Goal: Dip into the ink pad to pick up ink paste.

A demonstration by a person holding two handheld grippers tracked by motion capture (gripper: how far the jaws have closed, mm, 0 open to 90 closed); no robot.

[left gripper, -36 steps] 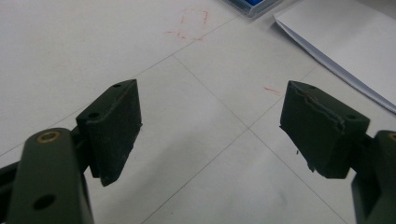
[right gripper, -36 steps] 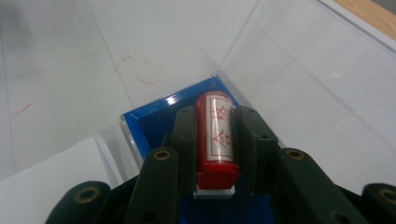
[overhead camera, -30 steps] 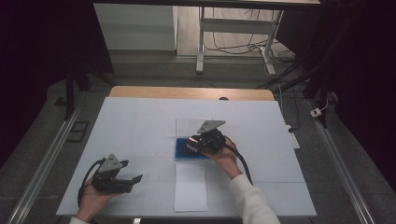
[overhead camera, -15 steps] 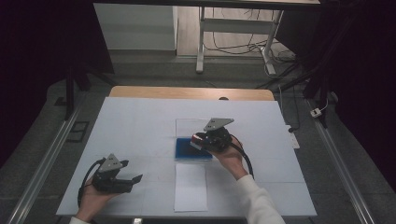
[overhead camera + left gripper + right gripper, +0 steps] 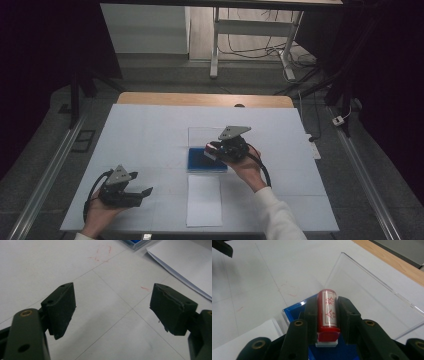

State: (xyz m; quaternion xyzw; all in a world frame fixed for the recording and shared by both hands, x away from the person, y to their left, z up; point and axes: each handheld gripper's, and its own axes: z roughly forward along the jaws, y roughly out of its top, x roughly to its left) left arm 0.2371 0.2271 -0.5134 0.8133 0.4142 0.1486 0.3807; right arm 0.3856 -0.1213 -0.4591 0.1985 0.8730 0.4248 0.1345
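right claw [image 5: 326, 315] clamping red stamp [image 5: 327, 312] (base hidden), blue pad [image 5: 206, 161] half covered

Only text: red characters, prob. Chinese, running down the clear side of the red stamp [image 5: 327, 312], centre of right gripper view; too small to read for sure. Red scribbles on desk [image 5: 287, 291], upper centre-left, not legible.

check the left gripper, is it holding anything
No, the left gripper has its jaws wide apart over bare table.
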